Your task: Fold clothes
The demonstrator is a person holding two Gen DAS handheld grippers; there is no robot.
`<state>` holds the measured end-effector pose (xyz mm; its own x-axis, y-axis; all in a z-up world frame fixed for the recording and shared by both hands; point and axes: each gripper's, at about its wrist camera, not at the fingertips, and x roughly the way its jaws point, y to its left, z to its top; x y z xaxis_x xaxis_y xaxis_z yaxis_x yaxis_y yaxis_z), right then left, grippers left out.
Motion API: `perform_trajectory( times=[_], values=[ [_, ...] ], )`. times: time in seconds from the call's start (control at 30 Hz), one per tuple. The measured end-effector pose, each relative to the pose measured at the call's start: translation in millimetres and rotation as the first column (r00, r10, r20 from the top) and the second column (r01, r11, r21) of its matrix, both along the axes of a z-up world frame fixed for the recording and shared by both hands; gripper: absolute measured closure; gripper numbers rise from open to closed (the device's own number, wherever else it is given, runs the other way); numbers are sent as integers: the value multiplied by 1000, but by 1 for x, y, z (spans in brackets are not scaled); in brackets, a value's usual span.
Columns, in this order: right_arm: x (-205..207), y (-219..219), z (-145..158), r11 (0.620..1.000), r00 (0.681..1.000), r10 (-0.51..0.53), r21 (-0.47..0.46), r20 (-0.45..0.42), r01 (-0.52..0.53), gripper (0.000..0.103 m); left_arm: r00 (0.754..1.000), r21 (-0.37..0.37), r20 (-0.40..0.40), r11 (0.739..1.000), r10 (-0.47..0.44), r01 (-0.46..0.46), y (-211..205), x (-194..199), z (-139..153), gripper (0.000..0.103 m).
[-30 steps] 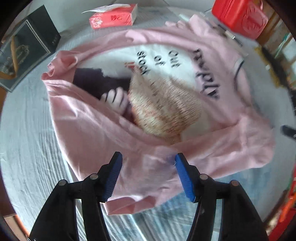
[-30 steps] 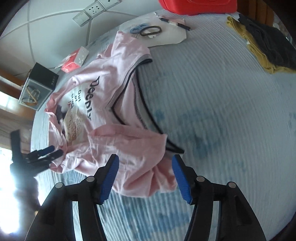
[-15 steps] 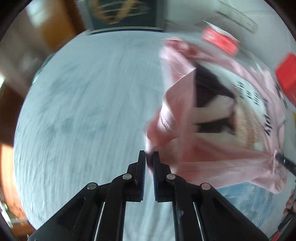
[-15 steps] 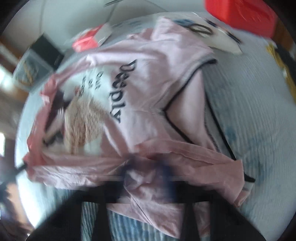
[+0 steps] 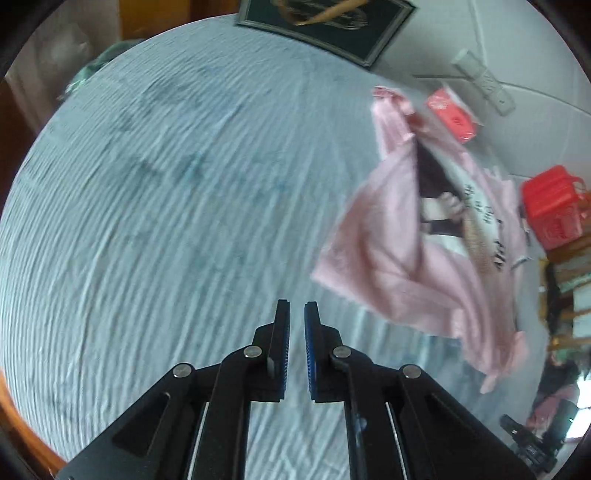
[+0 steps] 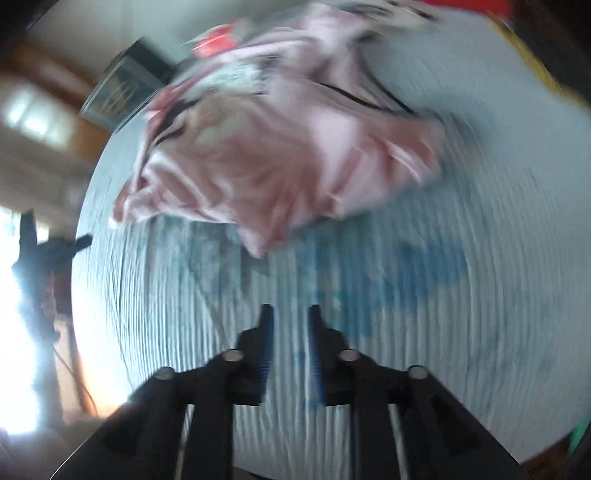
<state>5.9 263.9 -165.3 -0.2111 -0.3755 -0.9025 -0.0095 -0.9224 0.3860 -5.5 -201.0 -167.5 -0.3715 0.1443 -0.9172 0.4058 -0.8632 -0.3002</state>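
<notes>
A pink T-shirt (image 5: 406, 258) with black lettering and a printed picture lies crumpled on the pale blue ribbed bedspread (image 5: 166, 221). It lies to the right of my left gripper (image 5: 296, 314), whose jaws stand almost together, a narrow gap between them, with nothing held. In the blurred right wrist view the shirt (image 6: 280, 147) lies ahead of my right gripper (image 6: 289, 314), whose jaws stand slightly apart and hold nothing. Neither gripper touches the shirt.
A dark framed box (image 5: 325, 18) sits at the far edge. A red tissue pack (image 5: 452, 116) and a red case (image 5: 552, 206) lie beyond the shirt. A yellow garment (image 6: 535, 62) lies at the right edge. The other gripper shows at the left (image 6: 48, 251).
Both grippers have let go of the pink shirt and pulled back from it. The left one swung left over bare bedspread. The shirt now lies bunched.
</notes>
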Motion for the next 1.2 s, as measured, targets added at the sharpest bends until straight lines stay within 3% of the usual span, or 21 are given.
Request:
perform_trajectory(
  times=[0.07, 0.1, 0.13, 0.3, 0.37, 0.5, 0.57, 0.6, 0.63, 0.67, 0.7, 0.73, 0.87, 0.97, 1.0, 1.1, 1.17, 1.2],
  values=[
    [2, 15, -3, 995, 995, -97, -1, -3, 97, 81, 999, -34, -18, 999, -42, 41, 12, -16, 5, 58],
    [1, 20, 0, 990, 990, -138, 3, -18, 138, 80, 998, -55, -22, 997, -52, 51, 17, -24, 6, 39],
    [-3, 25, 4, 984, 983, -179, 3, -40, 180, 79, 998, -81, -22, 995, -60, 58, 22, -31, 6, 32],
    [-35, 26, 27, 959, 954, -278, 15, -114, 282, 66, 996, -167, 33, 982, -86, 90, 33, -62, -11, 32],
    [-55, 12, 30, 960, 954, -271, 33, -128, 277, 55, 995, -176, 58, 980, -82, 90, 37, -69, -22, 32],
    [-91, -8, 31, 954, 956, -242, 141, -164, 266, 51, 987, -206, 110, 969, -115, 136, 50, -77, -40, 33],
    [-106, -12, 20, 948, 965, -211, 206, -156, 241, 34, 981, -262, 126, 949, -146, 175, 61, -78, -43, 31],
    [-114, -14, 14, 945, 969, -195, 238, -150, 227, 34, 980, -263, 126, 948, -153, 182, 62, -79, -42, 35],
    [-119, -16, 4, 949, 979, -164, 253, -121, 190, 34, 979, -249, 128, 950, -160, 187, 62, -79, -41, 48],
    [-124, -18, -7, 952, 987, -133, 267, -93, 153, 54, 978, -236, 130, 952, -166, 193, 61, -80, -37, 63],
    [-126, -20, -14, 958, 993, -104, 262, -61, 117, 83, 978, -219, 132, 957, -163, 189, 58, -80, -33, 100],
    [-127, -21, -21, 963, 997, -77, 256, -33, 83, 98, 980, -193, 134, 966, -148, 172, 53, -79, -28, 100],
    [-80, -3, 16, 980, 985, -57, 182, -162, 87, 99, 996, -213, 51, 973, -78, 87, 34, -49, 8, 100],
    [-41, 12, 17, 988, 990, -58, 136, -127, 75, 99, 999, -156, 44, 987, -31, 37, 20, -16, 11, 100],
    [-28, 17, 16, 990, 992, -57, 122, -113, 71, 98, 998, -132, 52, 991, -17, 24, 16, -6, 7, 100],
    [-8, 27, -19, 990, 997, -73, 124, 38, 68, 80, 993, -72, 117, 997, -3, 12, 9, 12, -20, 96],
    [1, 35, -40, 985, 986, -115, 141, 118, 98, 77, 991, -54, 131, 999, 13, -6, 7, 18, -24, 92],
    [4, 42, -40, 986, 983, -145, 103, 109, 134, 77, 992, -66, 129, 998, 12, -4, 6, 19, -18, 86]
  ],
)
